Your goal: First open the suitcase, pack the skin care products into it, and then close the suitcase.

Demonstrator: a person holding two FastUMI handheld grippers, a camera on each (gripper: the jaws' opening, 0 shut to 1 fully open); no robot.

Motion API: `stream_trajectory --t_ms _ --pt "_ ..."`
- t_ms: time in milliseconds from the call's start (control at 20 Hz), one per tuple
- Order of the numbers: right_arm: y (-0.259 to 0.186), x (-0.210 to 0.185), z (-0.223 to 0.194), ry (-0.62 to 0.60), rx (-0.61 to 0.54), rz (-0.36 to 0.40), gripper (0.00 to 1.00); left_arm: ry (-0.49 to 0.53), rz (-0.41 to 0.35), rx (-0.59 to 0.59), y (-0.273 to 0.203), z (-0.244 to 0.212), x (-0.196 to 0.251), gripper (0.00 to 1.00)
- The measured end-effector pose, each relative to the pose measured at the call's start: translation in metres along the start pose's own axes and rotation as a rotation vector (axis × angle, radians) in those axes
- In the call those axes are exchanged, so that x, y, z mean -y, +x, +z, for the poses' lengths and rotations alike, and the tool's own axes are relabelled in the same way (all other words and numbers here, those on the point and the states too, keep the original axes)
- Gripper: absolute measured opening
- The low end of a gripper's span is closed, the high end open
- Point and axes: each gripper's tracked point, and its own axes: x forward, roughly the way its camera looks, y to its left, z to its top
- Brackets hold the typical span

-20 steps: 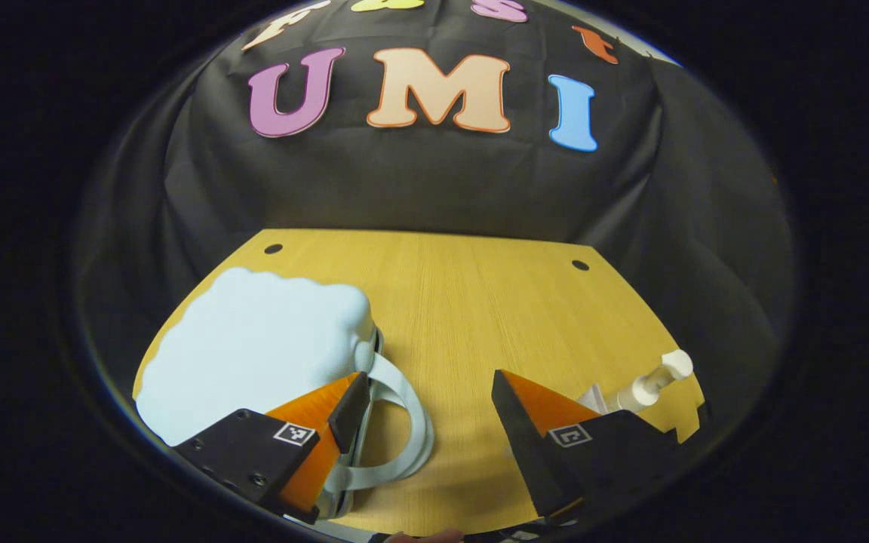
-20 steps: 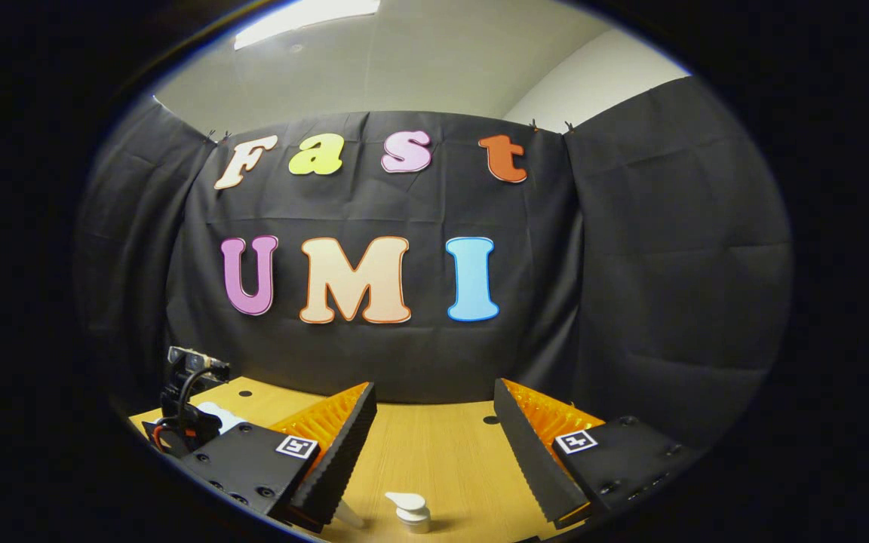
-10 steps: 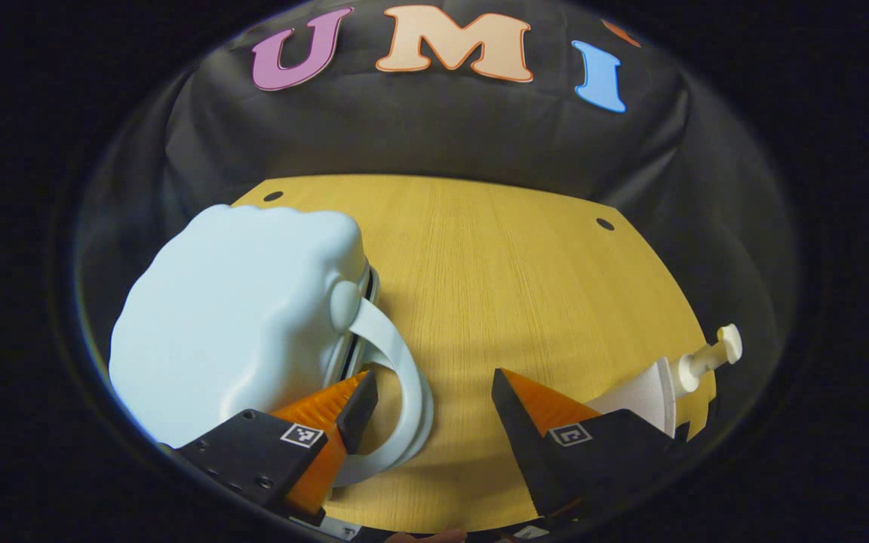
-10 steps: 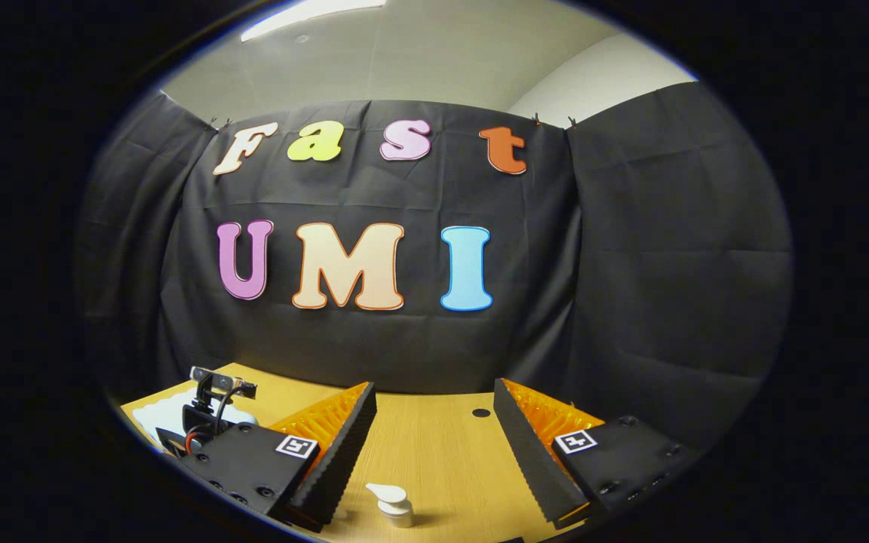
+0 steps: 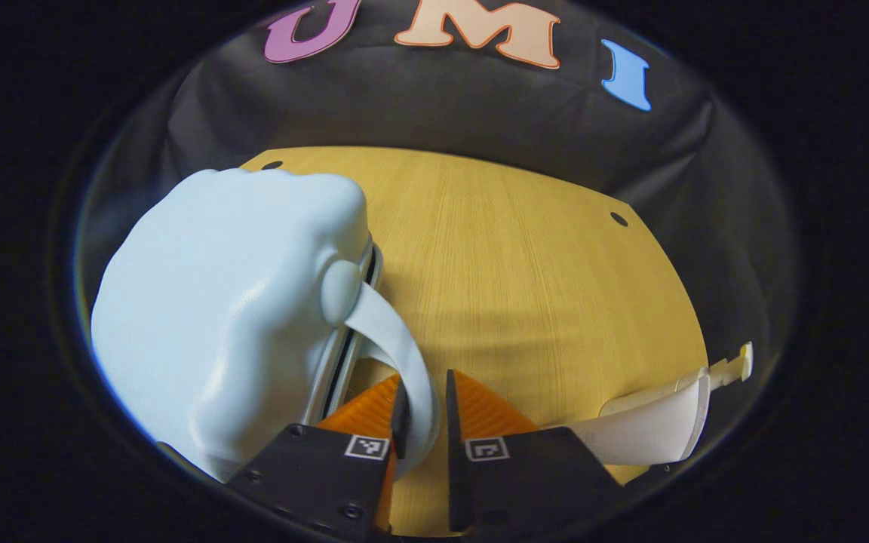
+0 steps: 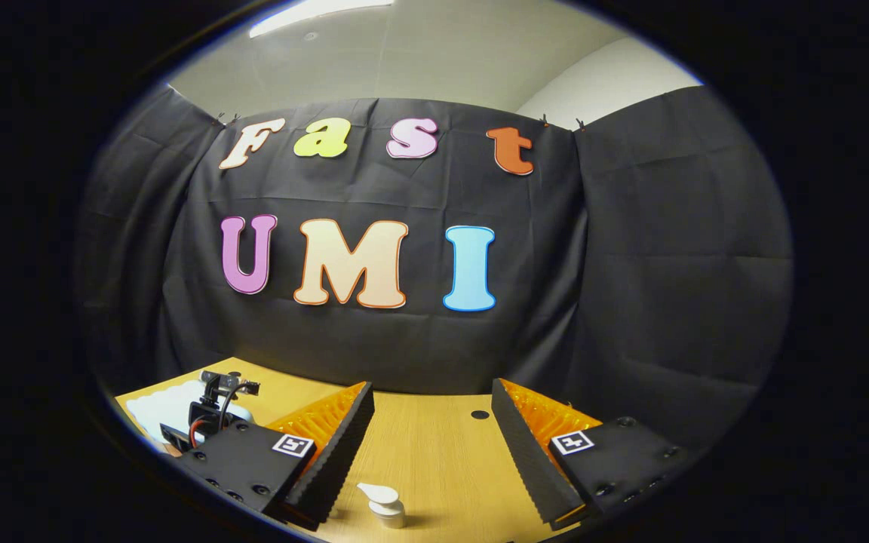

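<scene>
A pale blue cloud-shaped suitcase (image 5: 231, 309) lies shut on the wooden table (image 5: 525, 271) at the left of the left gripper view. Its curved handle strap (image 5: 397, 347) runs down between my left gripper's fingers, and the left gripper (image 5: 425, 411) is shut on that strap. A white pump bottle (image 5: 653, 430) lies at the table's right edge. In the right gripper view my right gripper (image 6: 431, 445) hangs open above the table, with the white pump bottle (image 6: 383, 504) standing below and between its fingers. The suitcase (image 6: 167, 403) and the left gripper's camera show at the far left.
Black cloth walls close the booth behind and to both sides of the table. Small dark holes (image 5: 618, 219) mark the table's far corners. Bare tabletop lies between the suitcase and the bottle.
My left gripper has moved down and forward onto the suitcase handle and closed its fingers on the strap. The right gripper has barely shifted and stays open.
</scene>
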Motion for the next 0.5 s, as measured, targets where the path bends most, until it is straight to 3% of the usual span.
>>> stream_trajectory --t_ms 100,350,500 --pt "0.002 0.001 -0.003 0.009 -0.002 0.007 0.98 0.023 0.003 -0.022 0.0 -0.002 0.001 0.09" --pt "0.006 -0.003 -0.012 0.047 0.0 0.062 0.98 0.169 0.094 0.045 -0.01 0.01 0.006 0.0" --pt "0.007 -0.013 -0.015 0.085 0.006 0.128 0.98 0.126 0.08 0.036 -0.025 0.019 0.012 0.0"
